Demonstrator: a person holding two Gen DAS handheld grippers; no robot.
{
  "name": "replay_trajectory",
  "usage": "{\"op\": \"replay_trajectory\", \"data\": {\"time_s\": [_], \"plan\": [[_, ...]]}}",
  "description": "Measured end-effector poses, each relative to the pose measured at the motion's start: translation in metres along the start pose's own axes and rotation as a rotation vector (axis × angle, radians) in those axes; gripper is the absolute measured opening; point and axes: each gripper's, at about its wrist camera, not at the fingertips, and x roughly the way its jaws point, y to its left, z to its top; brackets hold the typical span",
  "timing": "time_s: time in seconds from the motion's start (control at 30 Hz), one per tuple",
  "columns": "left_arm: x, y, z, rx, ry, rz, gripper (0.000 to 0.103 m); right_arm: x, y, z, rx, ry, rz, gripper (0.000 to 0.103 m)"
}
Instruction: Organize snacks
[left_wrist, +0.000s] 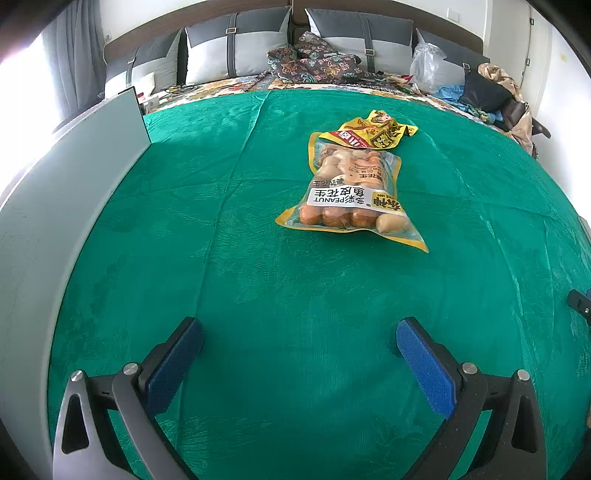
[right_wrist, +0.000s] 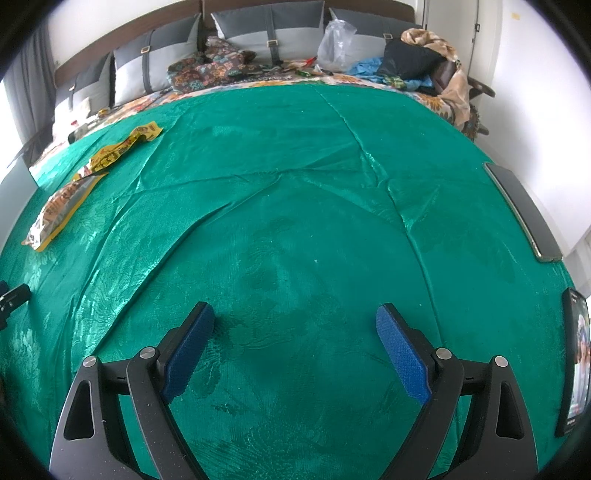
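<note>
On the green cloth (left_wrist: 258, 295) lies a clear-fronted peanut bag (left_wrist: 351, 192), packed with small orange and pale packets; a crumpled yellow packet (left_wrist: 373, 133) touches its far end. The left gripper (left_wrist: 299, 339) and right gripper (right_wrist: 295, 325) hover spread wide over bare cloth, gripping nothing, well short of both.

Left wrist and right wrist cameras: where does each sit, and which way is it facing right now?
Left wrist: on the left hand-held gripper, angled down over the green cloth toward the peanut bag; its open blue-padded fingers show.
Right wrist: on the right hand-held gripper, angled down at bare cloth; its open fingers show.
Shared: cloth, peanut bag, yellow packet, grey pillows.
</note>
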Motion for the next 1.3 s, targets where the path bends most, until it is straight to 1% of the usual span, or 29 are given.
{"op": "replay_trajectory", "data": {"time_s": [0.17,0.2,0.23,0.3,0.33,0.43,0.47,0.5,0.57,0.63,0.67,0.7,0.73,0.77,0.8,0.83,0.9,0.93,1.0,1.1,1.17,1.27,1.3], "plan": [[0.001,0.000,0.001,0.004,0.008,-0.001,0.103,0.000,0.000,0.000,0.000,0.000,0.001,0.092],[0.001,0.000,0.003,0.007,0.029,-0.003,0.103,0.000,0.000,0.000,0.000,0.000,0.000,0.093],[0.003,0.001,0.007,0.007,0.072,-0.006,0.103,0.000,0.000,0.000,0.001,0.000,0.000,0.093],[0.006,0.001,0.017,0.005,0.133,-0.015,0.102,0.000,0.001,0.000,0.001,0.000,0.000,0.093],[0.005,0.002,0.024,0.000,0.142,-0.033,0.101,0.000,0.001,0.000,0.001,0.000,-0.001,0.093],[-0.004,0.002,0.056,-0.021,0.104,-0.133,0.102,0.000,0.001,0.000,0.001,-0.001,-0.001,0.093],[-0.003,0.000,0.070,-0.016,0.105,-0.159,0.102,0.000,0.001,0.000,0.001,-0.001,-0.001,0.093],[0.001,-0.003,0.081,-0.005,0.117,-0.167,0.102,0.000,0.001,0.000,0.001,-0.001,-0.001,0.093],[0.020,-0.012,0.103,0.036,0.171,-0.143,0.102,0.000,0.001,0.000,0.001,-0.001,-0.001,0.093],[0.043,-0.020,0.115,0.054,0.215,-0.090,0.102,0.000,0.001,0.000,0.001,-0.001,-0.001,0.093],[0.051,-0.022,0.116,0.056,0.233,-0.082,0.101,0.000,0.001,0.000,0.001,-0.001,-0.001,0.093],[0.062,-0.024,0.116,0.057,0.256,-0.074,0.096,0.000,0.001,0.000,0.001,-0.001,0.000,0.093],[0.068,-0.026,0.115,0.058,0.268,-0.072,0.085,0.000,0.001,0.000,0.001,-0.001,0.000,0.093],[0.067,-0.029,0.114,0.067,0.240,-0.072,0.078,0.000,0.001,0.000,0.001,-0.001,0.000,0.093],[0.063,-0.031,0.112,0.068,0.212,-0.095,0.061,0.000,0.001,0.000,0.001,-0.001,0.000,0.093],[0.058,-0.031,0.109,0.062,0.194,-0.098,0.058,0.000,0.001,0.000,0.001,-0.001,0.000,0.093],[0.049,-0.024,0.097,0.012,0.197,-0.119,0.057,0.000,0.001,0.000,0.001,-0.001,0.000,0.093],[0.042,-0.020,0.087,-0.007,0.194,-0.117,0.056,0.000,0.001,0.000,0.001,-0.001,-0.001,0.093],[0.023,-0.008,0.064,-0.040,0.190,-0.099,0.056,0.000,0.001,-0.001,0.001,-0.001,0.000,0.093],[-0.006,0.018,0.024,-0.088,0.185,-0.095,0.056,0.000,0.001,0.000,0.001,-0.001,0.000,0.093],[-0.020,0.036,0.004,-0.095,0.180,-0.067,0.057,0.000,0.001,0.000,0.001,-0.001,0.000,0.093],[-0.029,0.057,-0.010,-0.109,0.160,-0.046,0.059,0.000,0.001,0.000,0.001,-0.002,0.000,0.093],[-0.029,0.063,-0.012,-0.119,0.147,-0.047,0.063,0.000,0.001,0.000,0.001,-0.002,0.000,0.093]]}}
